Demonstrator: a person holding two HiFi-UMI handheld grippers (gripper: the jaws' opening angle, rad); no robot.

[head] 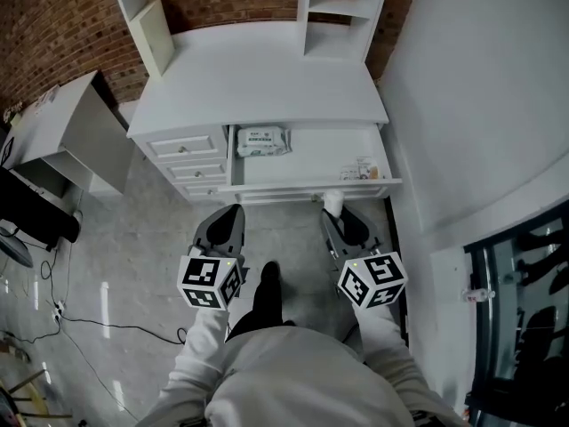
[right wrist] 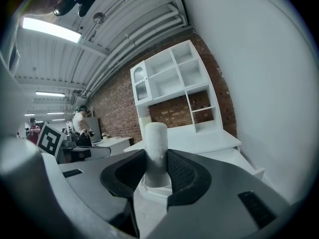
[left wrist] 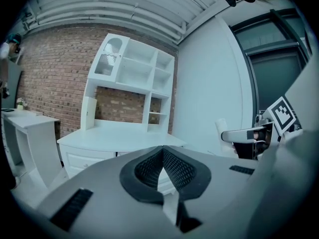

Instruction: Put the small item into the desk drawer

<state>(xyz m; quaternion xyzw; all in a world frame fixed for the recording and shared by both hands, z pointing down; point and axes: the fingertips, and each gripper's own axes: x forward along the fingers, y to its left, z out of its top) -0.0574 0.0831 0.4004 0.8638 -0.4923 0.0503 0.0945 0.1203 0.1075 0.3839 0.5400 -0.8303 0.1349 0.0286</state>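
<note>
My right gripper (right wrist: 156, 169) is shut on a small white cylinder (right wrist: 156, 153) that stands upright between its pads; in the head view the white cylinder (head: 333, 202) pokes out of the right gripper (head: 338, 218) just in front of the open desk drawer (head: 311, 183). The drawer holds a wipes packet (head: 263, 140) at its left and small items (head: 360, 171) at its right. My left gripper (head: 228, 221) hangs beside the right one, short of the drawer front; in the left gripper view the left gripper (left wrist: 163, 153) has its pads together with nothing between them.
The white desk (head: 276, 83) with a shelf hutch (left wrist: 130, 78) stands against a brick wall, with three closed small drawers (head: 185, 169) left of the open one. A white wall runs along the right. A second white table (head: 76, 132) and floor cables (head: 98, 326) are at the left.
</note>
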